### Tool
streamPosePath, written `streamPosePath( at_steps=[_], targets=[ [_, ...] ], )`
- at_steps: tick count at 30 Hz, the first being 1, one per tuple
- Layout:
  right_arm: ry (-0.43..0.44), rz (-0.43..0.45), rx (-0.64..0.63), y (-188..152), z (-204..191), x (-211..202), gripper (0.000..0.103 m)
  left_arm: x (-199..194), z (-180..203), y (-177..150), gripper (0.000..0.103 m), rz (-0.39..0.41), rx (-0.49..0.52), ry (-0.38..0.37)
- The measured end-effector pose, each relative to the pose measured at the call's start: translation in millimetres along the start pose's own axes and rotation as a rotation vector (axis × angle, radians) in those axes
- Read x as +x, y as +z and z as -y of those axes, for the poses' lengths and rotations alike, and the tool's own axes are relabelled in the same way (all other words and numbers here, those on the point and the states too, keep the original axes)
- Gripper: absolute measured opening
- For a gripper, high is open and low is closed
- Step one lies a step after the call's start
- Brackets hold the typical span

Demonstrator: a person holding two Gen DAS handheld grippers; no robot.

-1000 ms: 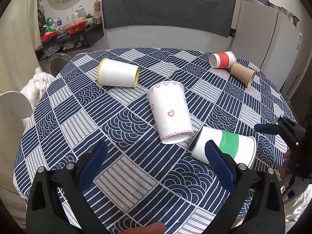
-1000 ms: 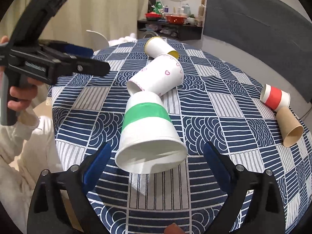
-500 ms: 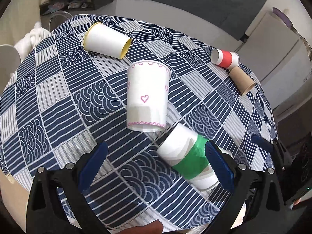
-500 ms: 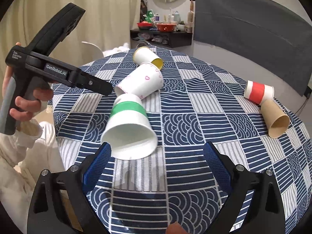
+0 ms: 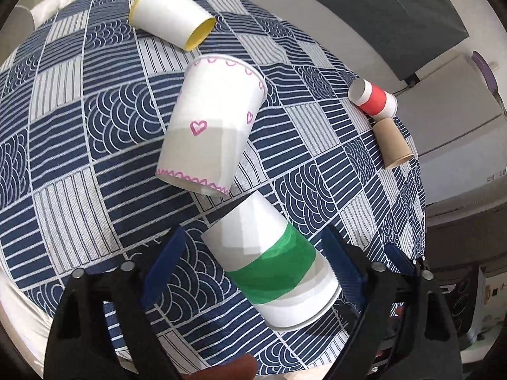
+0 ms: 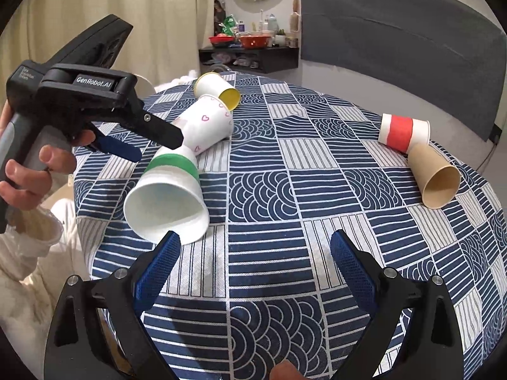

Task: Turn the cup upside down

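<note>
A white cup with a green band lies on its side on the patterned tablecloth, mouth toward the table edge; it also shows in the right wrist view. My left gripper is open and hangs just above it, one finger on each side; from the right wrist view it hovers over the cup's base. My right gripper is open and empty near the table's front edge, right of the cup's mouth.
A pink-heart cup lies touching the green cup's base. A yellow-lined cup lies farther back. A red-banded cup and a brown cup lie at the right. The round table drops off near me.
My left gripper has swung over and down toward the green-banded cup, which now sits between its fingers. My right gripper has drawn back and to the right, away from the cup.
</note>
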State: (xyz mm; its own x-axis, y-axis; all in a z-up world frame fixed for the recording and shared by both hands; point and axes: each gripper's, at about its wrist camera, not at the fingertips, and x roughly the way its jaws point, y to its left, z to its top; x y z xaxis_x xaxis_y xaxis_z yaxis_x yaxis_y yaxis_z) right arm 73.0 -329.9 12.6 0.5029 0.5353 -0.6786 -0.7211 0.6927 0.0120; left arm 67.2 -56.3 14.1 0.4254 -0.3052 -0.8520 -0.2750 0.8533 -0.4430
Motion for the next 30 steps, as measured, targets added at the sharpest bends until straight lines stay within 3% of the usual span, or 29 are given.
streamPosePath(
  at_steps=[1,10,12,16,20,22,26,30],
  targets=[
    [0.003,-0.001,0.0,-1,0,0,0.091,3,0,1,0.072,-0.013,-0.006,-0.008],
    [0.021,0.013,-0.012,-13,-3,-4,0.091,-1,4,2,0.047,-0.009,0.002,-0.023],
    [0.018,0.011,-0.006,-14,-1,-3,0.091,-2,7,1,0.047,-0.013,0.014,-0.01],
    [0.008,0.015,0.005,-15,2,-4,0.091,2,10,-1,0.068,-0.048,0.023,-0.011],
    [0.0,0.024,0.016,-16,3,-8,0.091,11,13,-3,0.075,-0.094,0.013,-0.019],
    [-0.003,0.028,0.015,-17,3,-10,0.091,15,15,-5,0.075,-0.103,0.016,-0.013],
    [-0.006,0.03,0.018,-17,3,-11,0.091,21,19,-6,0.063,-0.119,0.041,-0.003],
    [-0.007,0.027,0.022,-20,4,-9,0.091,9,29,-5,0.063,-0.056,0.104,0.028]
  ],
)
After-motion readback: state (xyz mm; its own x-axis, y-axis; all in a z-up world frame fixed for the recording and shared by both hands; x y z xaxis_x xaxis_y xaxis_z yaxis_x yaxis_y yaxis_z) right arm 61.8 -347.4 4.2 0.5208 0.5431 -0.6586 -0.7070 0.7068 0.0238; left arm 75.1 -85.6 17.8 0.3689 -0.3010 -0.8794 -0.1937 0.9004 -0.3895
